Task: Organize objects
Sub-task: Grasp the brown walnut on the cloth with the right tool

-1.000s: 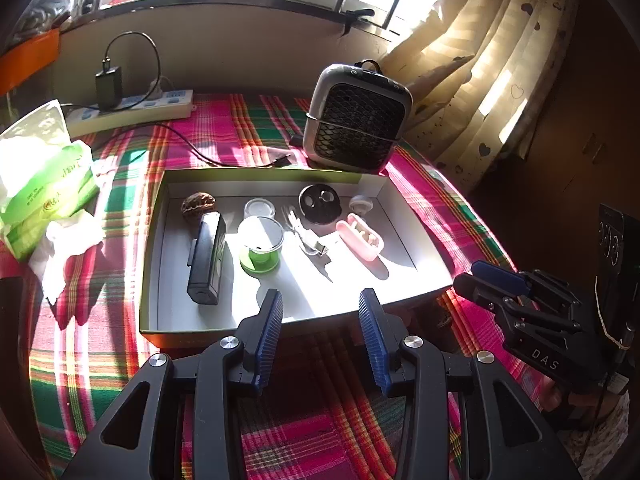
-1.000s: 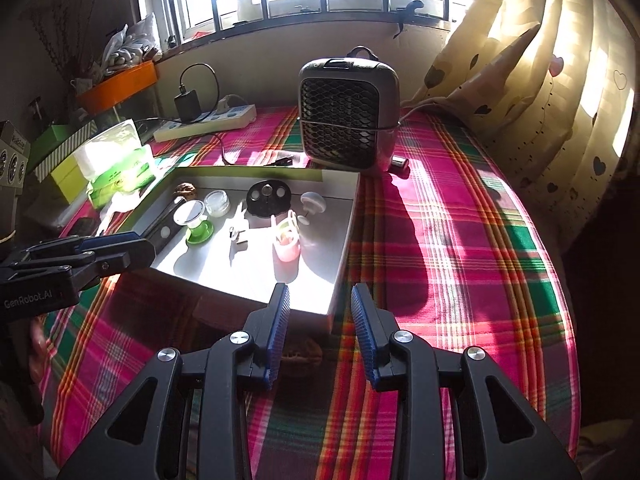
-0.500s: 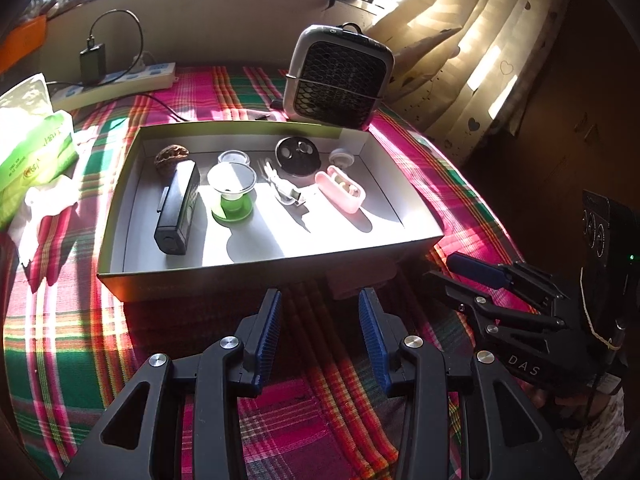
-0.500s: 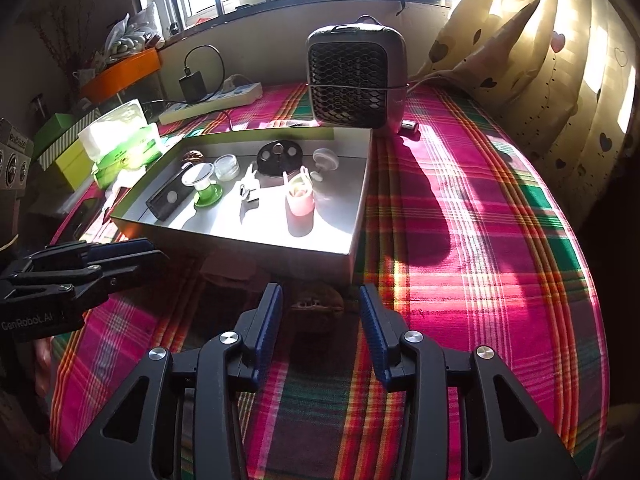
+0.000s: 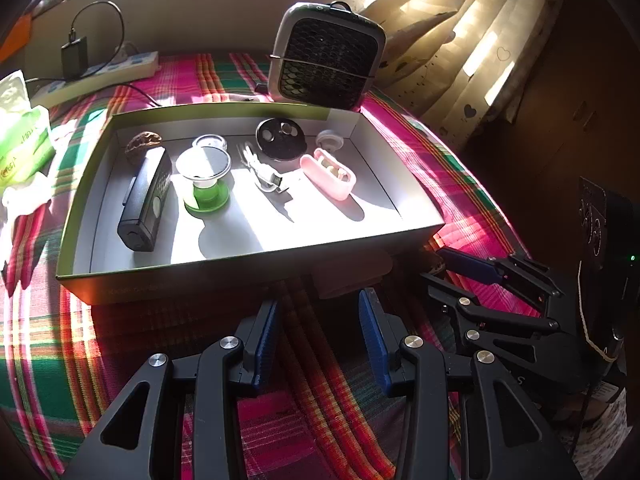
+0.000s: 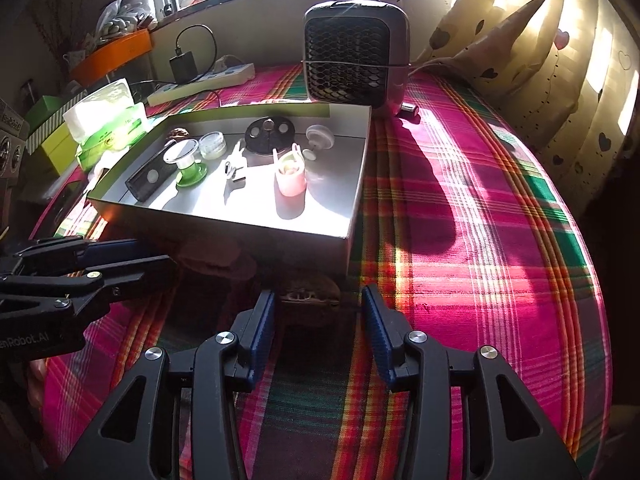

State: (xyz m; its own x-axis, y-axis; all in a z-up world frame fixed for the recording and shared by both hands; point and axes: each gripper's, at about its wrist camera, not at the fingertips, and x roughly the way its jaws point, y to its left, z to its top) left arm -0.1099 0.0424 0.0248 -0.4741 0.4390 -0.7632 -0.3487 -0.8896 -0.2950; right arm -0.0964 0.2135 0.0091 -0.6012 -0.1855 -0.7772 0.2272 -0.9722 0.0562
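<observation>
An open cardboard box (image 5: 256, 264) on the plaid cloth holds a walnut (image 5: 143, 142), a black device (image 5: 146, 200), a green-footed cup (image 5: 206, 178), a white cable (image 5: 264, 172), a black disc (image 5: 281, 136) and a pink case (image 5: 328, 174). A second walnut (image 6: 308, 297) lies in shadow on the cloth in front of the box. My right gripper (image 6: 319, 292) is open, its tips on either side of this walnut without touching it. My left gripper (image 5: 319, 300) stands open and empty before the box front, left of the right gripper (image 5: 434, 266).
A grey fan heater (image 6: 356, 52) stands behind the box. A power strip (image 5: 96, 76) and a green tissue pack (image 6: 108, 124) lie at the back left. A pale pinkish thing (image 5: 352, 272) sits in shadow against the box front. The cloth (image 6: 480, 200) is bare to the right.
Both grippers sank and drew back from the box. The right jaws widened, and the shadowed walnut came into view between its fingertips.
</observation>
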